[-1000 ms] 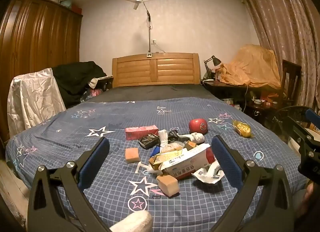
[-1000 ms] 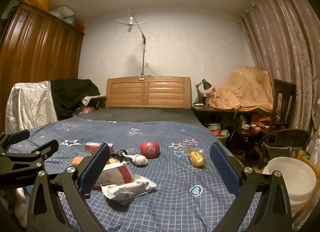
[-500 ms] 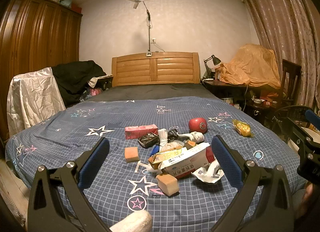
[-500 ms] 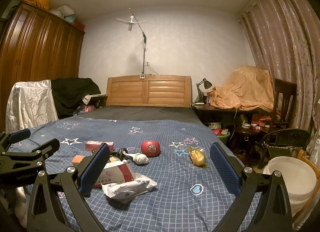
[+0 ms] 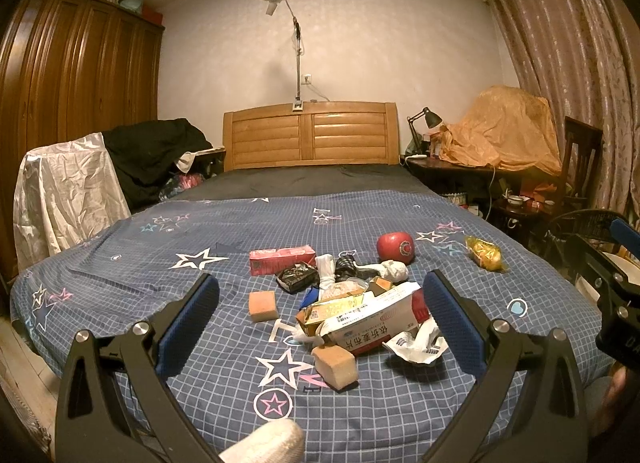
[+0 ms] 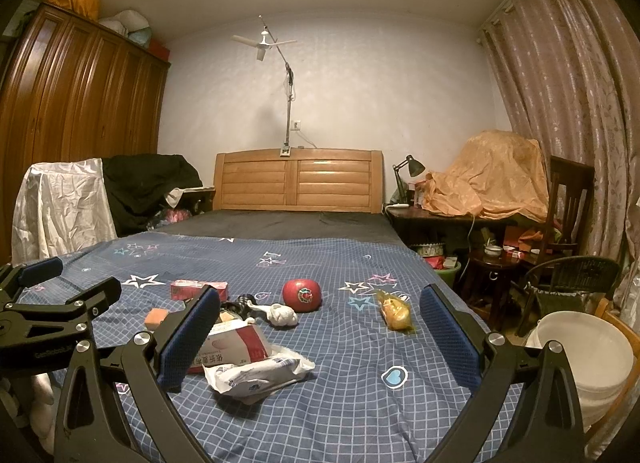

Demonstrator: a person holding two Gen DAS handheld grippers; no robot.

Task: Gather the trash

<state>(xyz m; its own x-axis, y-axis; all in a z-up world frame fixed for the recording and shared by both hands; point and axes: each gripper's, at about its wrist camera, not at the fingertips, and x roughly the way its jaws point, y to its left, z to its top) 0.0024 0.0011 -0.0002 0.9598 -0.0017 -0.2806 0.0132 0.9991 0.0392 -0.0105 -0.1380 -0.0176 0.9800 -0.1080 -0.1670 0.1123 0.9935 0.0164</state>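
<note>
A heap of trash lies on the blue star-print bed (image 5: 160, 263): a white and red medicine box (image 5: 372, 327), a crumpled white wrapper (image 5: 418, 345), a red carton (image 5: 280, 259), two tan sponge cubes (image 5: 263, 305), a black packet (image 5: 296, 276), a white paper wad (image 5: 394, 270). A red apple (image 5: 396, 247) and a yellow wrapped snack (image 5: 484, 253) lie apart to the right. My left gripper (image 5: 320, 319) is open and empty, held before the heap. My right gripper (image 6: 320, 335) is open and empty; the wrapper (image 6: 256, 375), apple (image 6: 302, 294) and snack (image 6: 394, 311) lie ahead of it.
A white bucket (image 6: 588, 359) stands on the floor right of the bed, beside a dark wicker chair (image 6: 572, 275). A cluttered side table (image 6: 460, 219) with a lamp stands at the back right. A wardrobe (image 6: 80, 103) and draped clothes (image 6: 64, 203) are on the left.
Both grippers have stayed almost still, jaws open. The right wrist view has shifted slightly; nothing on the bed has moved.
</note>
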